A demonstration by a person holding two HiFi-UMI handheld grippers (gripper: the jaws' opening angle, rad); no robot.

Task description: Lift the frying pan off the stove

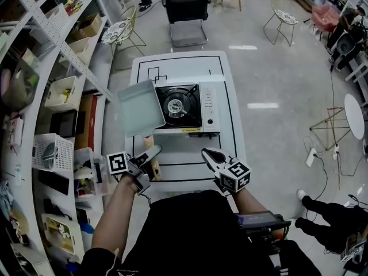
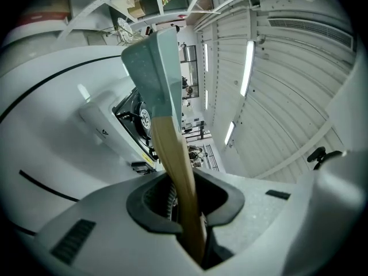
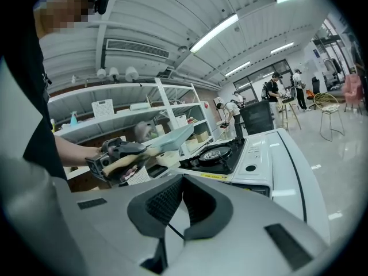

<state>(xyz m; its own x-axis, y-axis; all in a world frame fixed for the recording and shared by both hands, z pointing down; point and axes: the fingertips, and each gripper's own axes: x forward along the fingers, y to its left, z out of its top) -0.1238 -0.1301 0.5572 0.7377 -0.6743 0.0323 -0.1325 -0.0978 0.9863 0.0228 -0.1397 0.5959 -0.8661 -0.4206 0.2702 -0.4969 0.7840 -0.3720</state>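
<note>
The frying pan point(image 1: 141, 107) is square and pale grey-green with a wooden handle point(image 1: 150, 148). It hangs tilted in the air just left of the portable gas stove point(image 1: 187, 108), clear of the burner. My left gripper point(image 1: 150, 154) is shut on the handle. In the left gripper view the handle point(image 2: 175, 171) runs up from between the jaws of that gripper point(image 2: 187, 211) to the pan point(image 2: 152, 73), with the stove point(image 2: 135, 119) behind. My right gripper point(image 1: 211, 156) hovers shut and empty over the table's near edge. The right gripper view shows the pan point(image 3: 169, 140) beside the stove point(image 3: 221, 154).
The stove stands on a white table point(image 1: 230, 125) marked with black lines. Shelving point(image 1: 57, 91) with baskets and boxes runs close along the left. A black chair point(image 1: 187, 10) stands beyond the table's far end. The stove's bare burner point(image 1: 175, 105) is uncovered.
</note>
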